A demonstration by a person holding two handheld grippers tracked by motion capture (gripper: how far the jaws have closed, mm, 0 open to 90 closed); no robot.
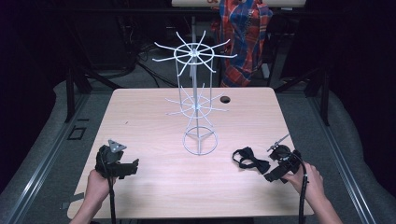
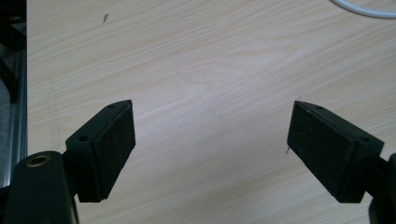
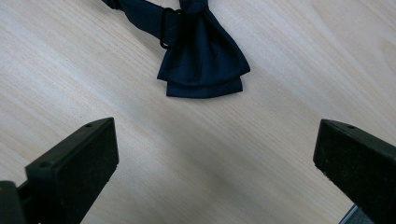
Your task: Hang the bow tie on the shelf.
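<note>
A dark bow tie with its strap lies flat on the wooden table, right of the white wire rack. In the right gripper view the bow tie lies just ahead of the wide-apart jaws. My right gripper rests near the table's front right, open and empty, a little right of the tie. My left gripper sits at the front left, held by a hand, open over bare wood. The left gripper holds nothing.
The tall white wire rack has two tiers of radiating hooks and a ring base; part of that base crosses the left gripper view's top right corner. A cable hole is in the table's far side. A plaid cloth hangs beyond the table.
</note>
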